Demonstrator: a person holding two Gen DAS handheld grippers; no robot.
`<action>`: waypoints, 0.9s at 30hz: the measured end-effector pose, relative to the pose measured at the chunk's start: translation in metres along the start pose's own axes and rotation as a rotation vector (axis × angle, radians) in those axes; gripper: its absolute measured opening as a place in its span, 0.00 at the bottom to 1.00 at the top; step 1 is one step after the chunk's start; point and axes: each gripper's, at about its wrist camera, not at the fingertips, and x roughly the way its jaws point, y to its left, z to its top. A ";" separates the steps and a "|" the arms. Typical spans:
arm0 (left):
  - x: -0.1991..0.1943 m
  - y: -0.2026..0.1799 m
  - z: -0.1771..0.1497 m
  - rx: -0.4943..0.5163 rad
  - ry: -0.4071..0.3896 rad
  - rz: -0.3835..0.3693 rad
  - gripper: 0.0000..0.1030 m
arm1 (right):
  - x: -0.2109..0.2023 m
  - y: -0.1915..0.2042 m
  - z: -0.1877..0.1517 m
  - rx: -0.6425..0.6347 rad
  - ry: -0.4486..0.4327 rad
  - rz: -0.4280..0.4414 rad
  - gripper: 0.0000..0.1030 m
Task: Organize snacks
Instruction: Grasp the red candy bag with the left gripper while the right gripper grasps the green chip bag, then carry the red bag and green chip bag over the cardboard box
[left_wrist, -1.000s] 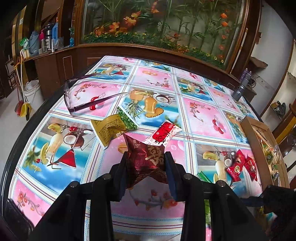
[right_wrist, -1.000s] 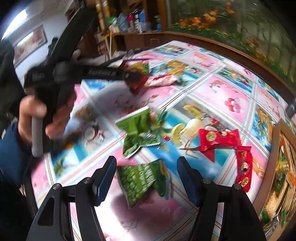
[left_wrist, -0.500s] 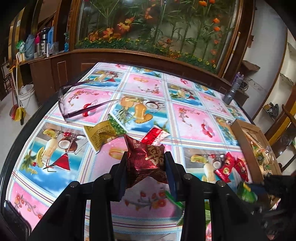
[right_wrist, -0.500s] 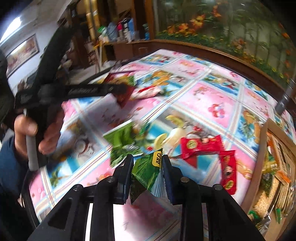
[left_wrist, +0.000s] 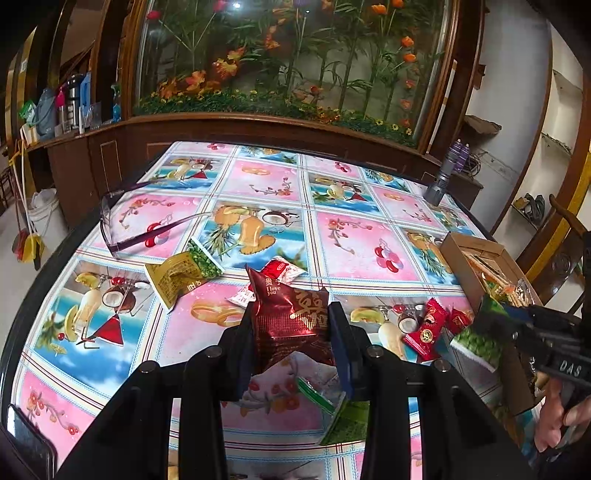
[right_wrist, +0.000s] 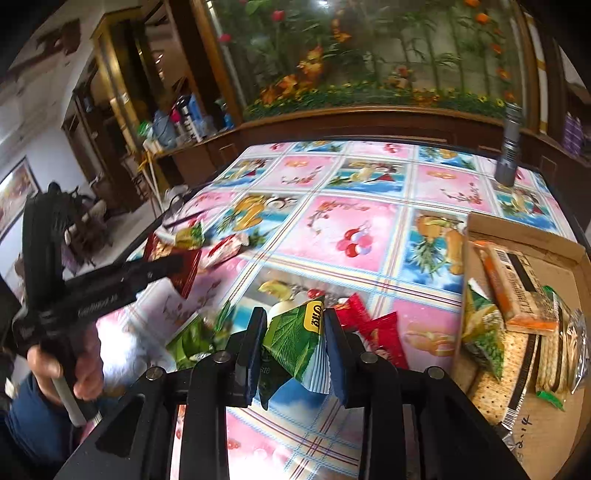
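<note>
The right hand-held gripper (right_wrist: 293, 345), its jaws just closed, pinches a green foil snack packet (right_wrist: 299, 347) above the counter (right_wrist: 351, 236), the open cardboard box (right_wrist: 554, 424) close on its right, nearer than to the left hand-held gripper (left_wrist: 291, 332) clamping a dark red foil packet (left_wrist: 291, 325).

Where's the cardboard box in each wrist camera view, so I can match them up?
Left wrist: box at right edge, partly behind the right gripper.
Right wrist: box fills lower right, snacks inside.
Shared landmark: grey flashlight standing beyond the box.
</note>
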 end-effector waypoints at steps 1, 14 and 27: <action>-0.001 -0.002 0.000 0.008 -0.009 0.012 0.34 | 0.000 -0.003 0.001 0.015 -0.003 -0.001 0.32; -0.022 -0.031 -0.004 0.094 -0.161 0.179 0.34 | -0.003 -0.010 0.001 0.044 -0.022 -0.012 0.32; -0.027 -0.038 -0.007 0.137 -0.216 0.253 0.35 | -0.006 -0.013 0.002 0.046 -0.036 -0.023 0.32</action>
